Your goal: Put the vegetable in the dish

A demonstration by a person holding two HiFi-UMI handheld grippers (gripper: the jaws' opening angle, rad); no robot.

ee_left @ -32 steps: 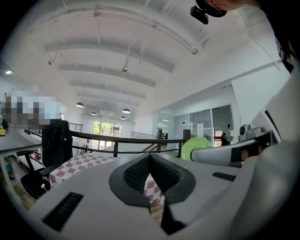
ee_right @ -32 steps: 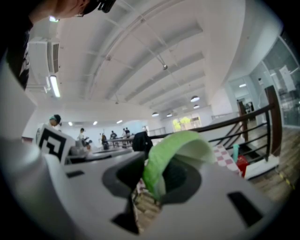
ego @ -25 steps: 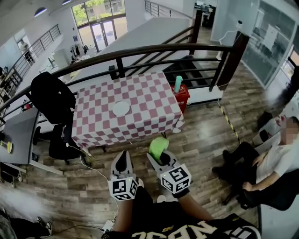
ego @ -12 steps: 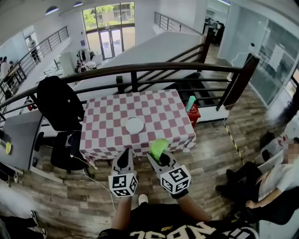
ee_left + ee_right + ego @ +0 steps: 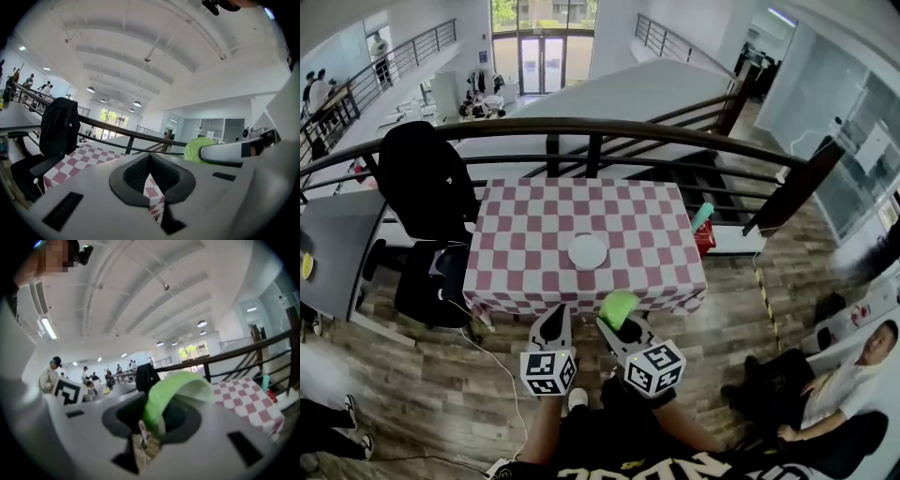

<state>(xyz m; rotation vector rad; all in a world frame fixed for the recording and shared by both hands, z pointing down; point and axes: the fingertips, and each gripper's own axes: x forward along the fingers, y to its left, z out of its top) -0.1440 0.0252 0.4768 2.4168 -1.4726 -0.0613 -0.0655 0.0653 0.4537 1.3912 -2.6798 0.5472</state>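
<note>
Two grippers hang short of the small round white dish [image 5: 587, 251] on the red-and-white checked table [image 5: 520, 234]. Below-left of the dish, the left gripper [image 5: 551, 321] has its jaws closed on nothing. Below-right of it, the right gripper [image 5: 623, 323] has its jaws partly apart, clamping the light-green leafy vegetable [image 5: 618, 306]. The dish lies ahead and slightly left of these jaws.

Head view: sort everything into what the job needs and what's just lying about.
Job: vegetable, held in the right gripper; dish; table.

Lying about: left gripper, shut and empty; black chair; red bin; seated person.
</note>
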